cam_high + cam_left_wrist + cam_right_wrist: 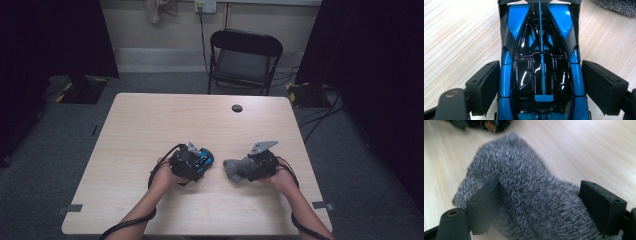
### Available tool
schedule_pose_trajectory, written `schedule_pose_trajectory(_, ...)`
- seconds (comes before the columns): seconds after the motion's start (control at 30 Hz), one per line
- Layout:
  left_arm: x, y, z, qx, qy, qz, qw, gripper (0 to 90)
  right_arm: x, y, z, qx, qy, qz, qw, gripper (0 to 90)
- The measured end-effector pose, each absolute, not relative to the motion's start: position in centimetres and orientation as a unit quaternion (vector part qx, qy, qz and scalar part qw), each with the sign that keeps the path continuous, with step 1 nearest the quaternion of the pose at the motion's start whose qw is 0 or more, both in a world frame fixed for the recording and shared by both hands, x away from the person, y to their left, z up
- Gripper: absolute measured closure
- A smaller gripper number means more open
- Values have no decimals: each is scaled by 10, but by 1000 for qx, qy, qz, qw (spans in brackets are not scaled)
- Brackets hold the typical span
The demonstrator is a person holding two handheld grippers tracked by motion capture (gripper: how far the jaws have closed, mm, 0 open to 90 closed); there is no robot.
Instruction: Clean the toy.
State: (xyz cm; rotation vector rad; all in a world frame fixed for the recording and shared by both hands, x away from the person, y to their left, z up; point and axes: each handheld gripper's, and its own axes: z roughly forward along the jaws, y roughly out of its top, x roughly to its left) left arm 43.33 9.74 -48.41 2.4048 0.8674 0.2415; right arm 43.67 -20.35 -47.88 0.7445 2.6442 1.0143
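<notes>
On the bench (150,125), we straddle a glossy, slippery-looking toy car (541,70) with the left hand-held gripper (192,162) spread wide, best pinched at its flanks, while the right hand-held gripper (252,167), also spread, straddles a soft, squashy grey sock (531,202).

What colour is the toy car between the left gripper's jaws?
Glossy blue and black toy car, with a thin blue centre stripe; clearest in the left gripper view.

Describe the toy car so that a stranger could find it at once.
On the pale wooden table, look near the front edge, left of the fuzzy grey sock. The toy car sits between the left tongs, the one glossy blue-and-black thing there.
</notes>
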Motion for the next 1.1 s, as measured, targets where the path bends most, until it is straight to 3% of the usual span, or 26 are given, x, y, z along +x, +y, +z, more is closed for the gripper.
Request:
schedule_pose_trajectory(0.17,433,98,-485,897,323,90,288,173,435,-206,-485,260,897,343,100,196)
schedule_pose_trajectory(0.5,433,97,-486,895,323,95,294,173,432,-205,-487,309,882,338,111,402)
schedule_pose_trajectory(0.73,435,94,-486,890,331,98,298,173,430,-206,-488,318,874,347,115,416)
schedule_pose_trajectory(0.83,436,92,-484,889,338,99,292,255,430,-207,-489,321,871,352,116,422)
schedule_pose_trajectory(1.1,435,91,-481,891,346,98,278,258,430,-207,-489,326,870,352,117,426)
